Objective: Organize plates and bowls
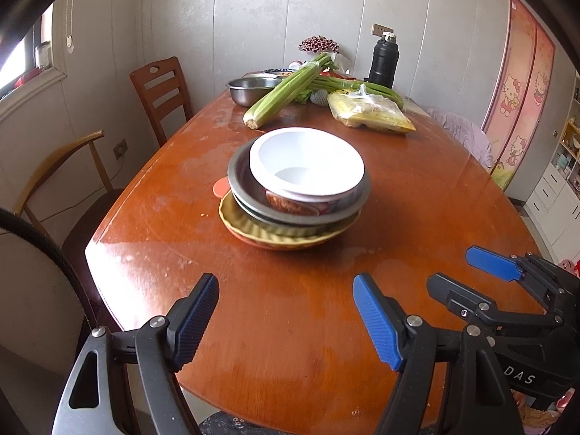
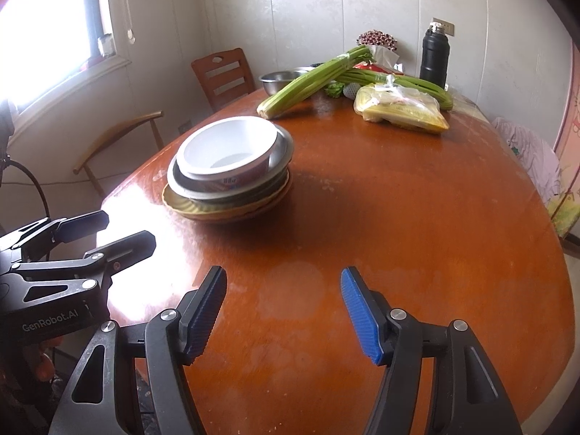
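- A single stack of dishes is seen near the middle of the oval reddish-brown wooden worktop, well apart from both grippers.
- Stack, counted from the top: one white plastic bowl with a printed outer wall, one grey metal dish beneath it, one yellow scalloped plate with an orange underside at the bottom. Darker rims are glimpsed between dish and plate; their number cannot be told.
- One small orange tab-like piece shows at the stack's left edge; its identity is unclear.
- Left gripper: jaws spread wide, nothing held. Right gripper: jaws spread wide, nothing held. Both are held above the near edge of the worktop.
- Judgement: stacking appears largely done; the white bowl sits off-centre in the grey dish.
- If the stack is to be squared, the bowl is best taken by its rim and nudged gently, the lower dishes being steadied from the opposite side.
- Far end, not part of the task: one steel mixing bowl, celery bunches, one bagged yellow produce packet, one black flask.
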Available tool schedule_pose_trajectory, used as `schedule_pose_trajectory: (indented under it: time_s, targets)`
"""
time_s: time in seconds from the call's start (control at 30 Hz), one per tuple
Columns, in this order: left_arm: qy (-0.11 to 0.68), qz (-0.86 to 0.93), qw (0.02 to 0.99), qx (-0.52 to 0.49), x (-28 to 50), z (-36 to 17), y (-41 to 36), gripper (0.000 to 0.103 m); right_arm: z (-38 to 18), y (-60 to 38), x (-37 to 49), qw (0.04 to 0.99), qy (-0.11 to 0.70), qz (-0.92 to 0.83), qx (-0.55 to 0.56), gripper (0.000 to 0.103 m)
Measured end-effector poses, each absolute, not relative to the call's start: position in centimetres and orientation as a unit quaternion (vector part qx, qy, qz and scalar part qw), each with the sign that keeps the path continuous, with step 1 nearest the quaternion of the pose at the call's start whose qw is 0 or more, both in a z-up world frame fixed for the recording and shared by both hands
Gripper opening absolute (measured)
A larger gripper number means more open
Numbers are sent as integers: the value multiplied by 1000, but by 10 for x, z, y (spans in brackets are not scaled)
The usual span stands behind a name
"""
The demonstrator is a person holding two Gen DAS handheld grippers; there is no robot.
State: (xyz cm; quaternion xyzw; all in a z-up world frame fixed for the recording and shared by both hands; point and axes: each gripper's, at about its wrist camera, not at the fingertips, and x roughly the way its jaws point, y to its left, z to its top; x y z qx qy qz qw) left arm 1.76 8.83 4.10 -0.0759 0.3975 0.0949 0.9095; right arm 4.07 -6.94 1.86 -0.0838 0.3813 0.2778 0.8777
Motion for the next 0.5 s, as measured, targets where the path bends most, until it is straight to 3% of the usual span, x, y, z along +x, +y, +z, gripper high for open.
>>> schedule_pose_trajectory:
  time_s: [0.5]
  targets:
    - [401, 101, 907, -74, 12, 33, 90, 76, 9, -65, 35, 875, 389, 276, -85, 67]
